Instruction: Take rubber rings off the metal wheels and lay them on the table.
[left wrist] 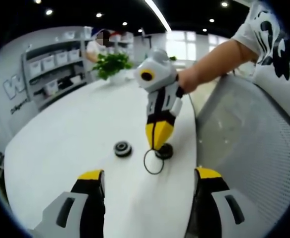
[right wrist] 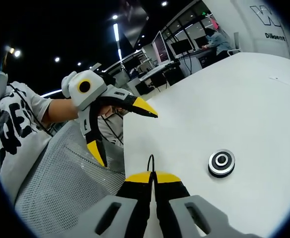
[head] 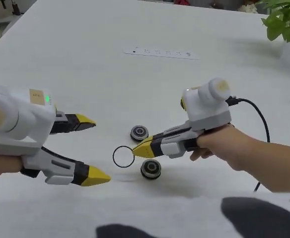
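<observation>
Head view: your right gripper, jaws pinched shut on the thin black rubber ring, holds it low over the white surface, between the far round metal wheel and the near round metal wheel, likely for laying down. Your left gripper stands left, jaws wide apart, empty.

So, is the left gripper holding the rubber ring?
No, the left gripper is open with nothing between its jaws; the rubber ring is pinched at the tip of the shut right gripper.
</observation>
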Tool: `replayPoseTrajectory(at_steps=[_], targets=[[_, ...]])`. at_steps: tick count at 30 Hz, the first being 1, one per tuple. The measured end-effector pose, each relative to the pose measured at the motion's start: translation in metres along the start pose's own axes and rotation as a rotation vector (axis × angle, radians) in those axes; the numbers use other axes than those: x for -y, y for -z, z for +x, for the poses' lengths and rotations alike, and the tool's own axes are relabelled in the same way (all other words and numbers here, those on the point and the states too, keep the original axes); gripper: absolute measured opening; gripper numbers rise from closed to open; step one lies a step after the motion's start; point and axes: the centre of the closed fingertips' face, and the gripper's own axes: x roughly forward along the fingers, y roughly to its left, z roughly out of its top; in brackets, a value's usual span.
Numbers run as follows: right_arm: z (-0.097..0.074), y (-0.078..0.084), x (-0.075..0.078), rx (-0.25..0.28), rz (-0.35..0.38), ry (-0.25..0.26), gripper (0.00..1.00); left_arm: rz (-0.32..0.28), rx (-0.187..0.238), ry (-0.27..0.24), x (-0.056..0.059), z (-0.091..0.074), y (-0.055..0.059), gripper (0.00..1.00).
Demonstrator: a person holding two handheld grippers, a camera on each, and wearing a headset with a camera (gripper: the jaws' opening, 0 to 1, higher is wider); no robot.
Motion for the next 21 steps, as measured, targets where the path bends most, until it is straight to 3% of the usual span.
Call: replayPoseTrajectory(at_steps=[21], targets=[[0.021, 0.018, 0.007, -0.076, -0.013, 0.021, 0.00, -0.009, -0.008, -0.009, 0.000, -0.002, 0.004, 0.76]])
